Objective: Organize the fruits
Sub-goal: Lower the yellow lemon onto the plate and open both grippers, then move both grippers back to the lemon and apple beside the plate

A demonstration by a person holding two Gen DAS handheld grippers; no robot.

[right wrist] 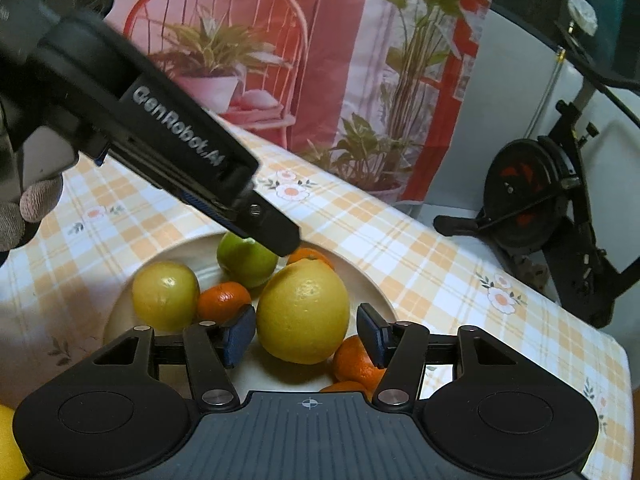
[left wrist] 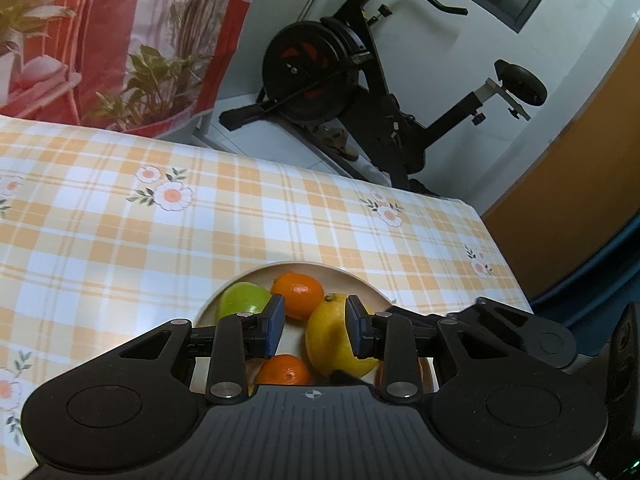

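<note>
Right claw: open. The large yellow lemon sits between my two blue pads. The left-hand pad is at the lemon's skin, and I cannot tell whether it touches. The right-hand pad stands clear of it by a visible gap. Nothing is clamped.

Left claw: the pads stand a narrow gap apart and grip nothing. From its own camera, the right-hand pad overlaps the large yellow lemon and bare plate shows between the pads. From the right wrist camera, the left claw reaches in from the upper left, with its tip over the far side of the fruit, just above the green apple. A gloved hand shows at the left edge behind it.

Location of fruit: all items noted lie on the round cream plate, which rests on the orange-and-white checked tablecloth with flower prints.
- The green apple is at the far side.
- A smaller yellow round fruit is at the left.
- One small orange mandarin lies between the smaller yellow fruit and the large lemon.
- A second mandarin lies at the lemon's near right.
- A third mandarin is partly hidden behind the lemon.

Surroundings: a black exercise bike stands on the floor beyond the table.
</note>
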